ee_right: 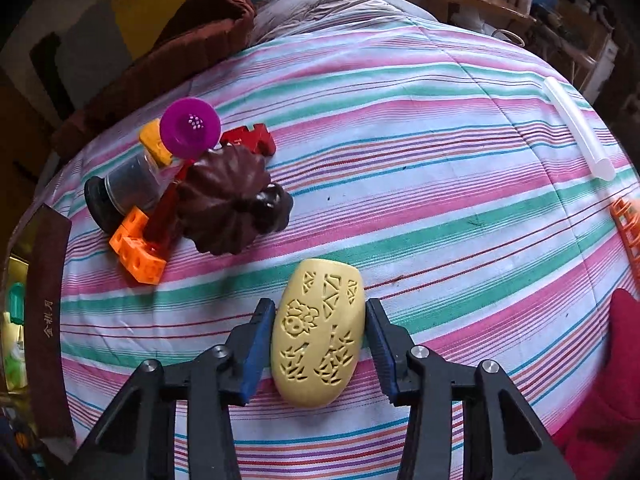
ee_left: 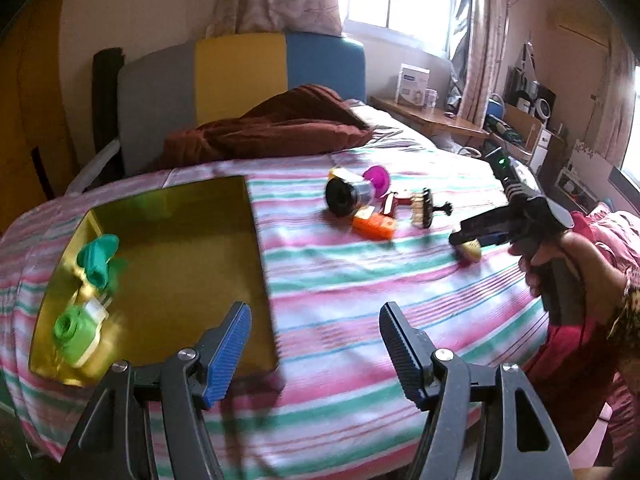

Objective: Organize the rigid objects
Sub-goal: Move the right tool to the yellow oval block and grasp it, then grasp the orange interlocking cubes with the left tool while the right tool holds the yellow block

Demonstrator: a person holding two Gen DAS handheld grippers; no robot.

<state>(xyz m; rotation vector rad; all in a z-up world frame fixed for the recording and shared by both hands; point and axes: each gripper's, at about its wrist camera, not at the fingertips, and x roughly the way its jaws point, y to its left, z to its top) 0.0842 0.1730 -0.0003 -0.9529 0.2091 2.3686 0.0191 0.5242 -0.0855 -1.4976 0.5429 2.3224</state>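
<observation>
At the bottom of the right wrist view, the right gripper (ee_right: 320,344) points steeply down at the striped bedspread (ee_right: 440,208), and a yellow oval piece with cut-out patterns (ee_right: 318,336) lies lengthwise between its blue-padded fingers (ee_right: 256,344). The left pad touches the piece's edge, and the right pad sits right at the opposite edge, so the jaws pinch the piece, which rests on the cloth. Further up and to the left in that view lies a cluster: an orange block (ee_right: 138,248), a dark brown fluted mould (ee_right: 228,204), a clear jar with a black lid (ee_right: 120,192) on its side, a purple disc with small holes (ee_right: 190,128) and a red block (ee_right: 250,140). A white tube (ee_right: 576,128) lies at the upper right. In the left wrist view, the left gripper (ee_left: 316,352) fills the bottom of the frame, its jaws spread wide with nothing between them, above the bedspread and the near right corner of a shallow gold tray (ee_left: 180,248). A green toy (ee_left: 76,332) and a teal piece (ee_left: 98,258) rest at the tray's left side. At mid-right a hand (ee_left: 560,264) holds the right gripper over the yellow piece, and beyond, at the upper centre, a brown blanket (ee_left: 272,124) lies against the headboard (ee_left: 240,76).
</observation>
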